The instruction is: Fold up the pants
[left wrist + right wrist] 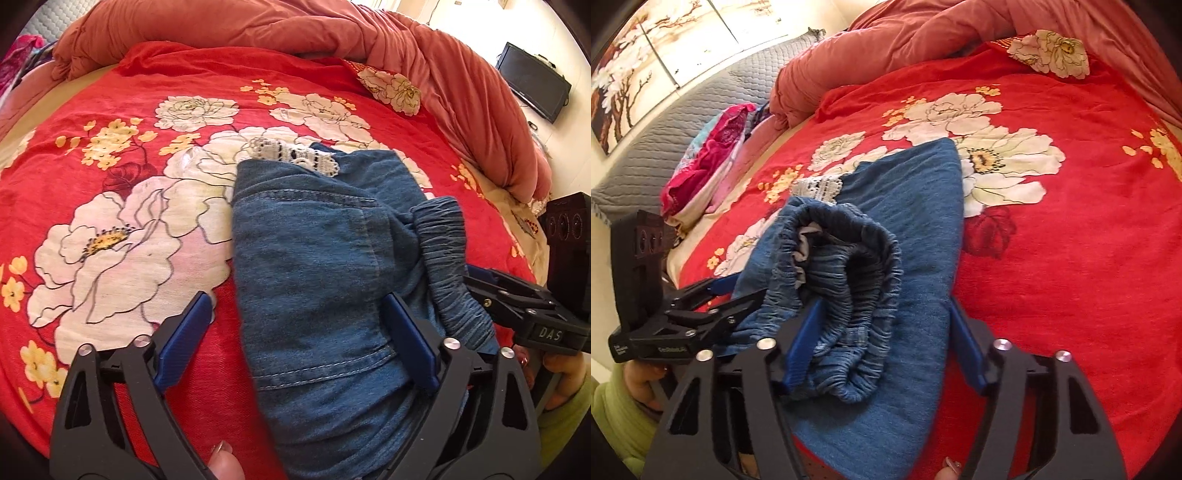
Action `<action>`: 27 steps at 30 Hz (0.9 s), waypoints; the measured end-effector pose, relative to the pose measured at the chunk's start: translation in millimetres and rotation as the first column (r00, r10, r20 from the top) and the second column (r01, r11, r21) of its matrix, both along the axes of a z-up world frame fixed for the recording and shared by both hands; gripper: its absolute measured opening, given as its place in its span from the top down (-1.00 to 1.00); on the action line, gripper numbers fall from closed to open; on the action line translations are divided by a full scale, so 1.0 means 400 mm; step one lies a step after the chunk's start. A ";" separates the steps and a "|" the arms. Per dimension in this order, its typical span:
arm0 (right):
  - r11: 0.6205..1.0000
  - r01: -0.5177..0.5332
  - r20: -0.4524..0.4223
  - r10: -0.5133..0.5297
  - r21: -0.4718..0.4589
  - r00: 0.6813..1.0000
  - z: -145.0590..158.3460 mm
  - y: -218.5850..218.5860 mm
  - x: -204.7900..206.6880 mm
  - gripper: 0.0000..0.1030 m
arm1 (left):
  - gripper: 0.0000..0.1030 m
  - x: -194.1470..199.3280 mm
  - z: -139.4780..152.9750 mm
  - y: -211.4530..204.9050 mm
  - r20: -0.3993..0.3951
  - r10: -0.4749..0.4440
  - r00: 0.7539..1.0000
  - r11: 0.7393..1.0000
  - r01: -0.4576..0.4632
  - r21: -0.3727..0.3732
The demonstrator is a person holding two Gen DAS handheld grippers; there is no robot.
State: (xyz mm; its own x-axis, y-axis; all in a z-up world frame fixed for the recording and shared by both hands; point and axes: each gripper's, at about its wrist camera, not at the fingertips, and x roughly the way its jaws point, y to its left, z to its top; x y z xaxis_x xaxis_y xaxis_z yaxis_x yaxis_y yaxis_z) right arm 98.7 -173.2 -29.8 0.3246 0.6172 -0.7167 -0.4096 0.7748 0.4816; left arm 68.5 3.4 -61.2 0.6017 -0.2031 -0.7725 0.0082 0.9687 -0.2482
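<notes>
Pants (314,258), blue denim, lie folded on the red floral bedspread (110,229). The left gripper (299,314) stands wide open around the near denim edge, pads not pressing. The right gripper (886,317) is partly open, straddling the gathered waistband (849,266); whether its pads press the cloth cannot be told. Beyond, a salmon quilt (258,26) lies bunched.

Sunlit bedroom, bed filling both views

A red floral bedspread (155,206) lay below a bunched salmon duvet (229,26); a dark screen (533,81) stood upper right.
</notes>
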 end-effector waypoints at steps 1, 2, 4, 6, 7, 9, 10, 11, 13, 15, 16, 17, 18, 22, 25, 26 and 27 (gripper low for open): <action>1.000 -0.001 0.001 0.001 0.003 1.000 0.001 0.001 0.000 -0.14 | -0.56 0.003 0.000 -0.003 0.000 -0.004 1.000 1.000 0.004 -0.008; 1.000 -0.002 0.001 0.002 0.005 1.000 0.000 0.001 0.002 -0.14 | -0.48 0.005 0.000 -0.005 0.003 -0.005 1.000 1.000 0.005 -0.024; 1.000 0.005 -0.006 -0.004 0.020 1.000 -0.003 -0.002 0.011 -0.17 | -0.40 0.009 -0.003 -0.001 0.001 -0.001 1.000 0.998 0.001 -0.060; 1.000 0.007 -0.014 -0.006 0.029 1.000 -0.009 0.000 0.021 -0.18 | -0.36 0.014 -0.006 0.001 -0.001 0.004 1.000 0.997 -0.004 -0.082; 1.000 0.003 -0.009 -0.003 0.028 1.000 -0.010 0.004 0.026 -0.18 | -0.33 0.017 -0.007 0.001 -0.002 0.006 1.000 0.996 -0.007 -0.090; 1.000 -0.002 -0.003 0.002 0.031 1.000 -0.013 0.006 0.033 -0.19 | -0.26 0.020 -0.008 0.001 -0.002 0.011 1.000 0.994 -0.011 -0.104; 0.999 -0.003 0.001 0.003 0.034 1.000 -0.013 0.007 0.034 -0.12 | -0.21 0.021 -0.008 0.000 -0.001 0.012 1.000 0.994 -0.013 -0.107; 0.999 -0.005 0.004 0.005 0.040 1.000 -0.013 0.008 0.033 0.02 | -0.16 0.022 -0.008 -0.002 0.000 0.013 1.000 0.994 -0.013 -0.108; 0.998 -0.014 0.015 0.013 0.066 1.000 -0.012 0.010 0.027 0.19 | -0.05 0.020 -0.004 -0.006 0.007 0.014 1.000 0.994 -0.013 -0.110; 0.998 -0.021 0.050 0.018 0.063 0.999 -0.002 0.014 0.013 0.24 | 0.04 0.018 0.002 -0.008 0.014 0.014 1.000 0.993 -0.012 -0.113; 0.998 -0.025 0.065 0.021 0.062 0.998 0.003 0.014 0.005 0.27 | 0.07 0.016 0.006 -0.009 0.018 0.010 1.000 0.994 -0.008 -0.113; 0.997 -0.028 0.075 0.022 0.074 0.997 0.009 0.011 -0.001 0.32 | 0.10 0.015 0.009 -0.009 0.022 0.010 1.000 0.993 -0.007 -0.114; 0.996 -0.028 0.081 0.022 0.085 0.996 0.013 0.008 -0.004 0.33 | 0.11 0.013 0.012 -0.008 0.027 0.009 1.000 0.993 -0.006 -0.119; 0.993 -0.035 0.110 0.023 0.115 0.994 0.037 0.002 -0.022 0.41 | 0.21 0.002 0.032 -0.010 0.049 0.003 0.999 0.992 0.003 -0.123; 0.991 -0.036 0.129 0.019 0.132 0.992 0.059 -0.003 -0.033 0.41 | 0.21 -0.007 0.058 -0.021 0.076 -0.010 0.997 0.994 0.018 -0.108; 0.991 -0.034 0.135 0.016 0.131 0.991 0.067 -0.004 -0.038 0.41 | 0.21 -0.008 0.063 -0.025 0.081 -0.013 0.997 0.995 0.021 -0.102; 0.991 -0.034 0.141 0.015 0.131 0.990 0.074 -0.005 -0.043 0.41 | 0.21 -0.009 0.067 -0.027 0.083 -0.015 0.996 0.995 0.023 -0.099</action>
State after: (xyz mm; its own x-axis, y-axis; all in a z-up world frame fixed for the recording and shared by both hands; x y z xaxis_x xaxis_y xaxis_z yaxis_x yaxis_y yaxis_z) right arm 81.7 -175.3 -0.2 0.3994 0.7126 -0.5768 -0.4978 0.6969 0.5163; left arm 64.8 -7.6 -34.5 0.6575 -0.2884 -0.6960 0.0505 0.9386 -0.3412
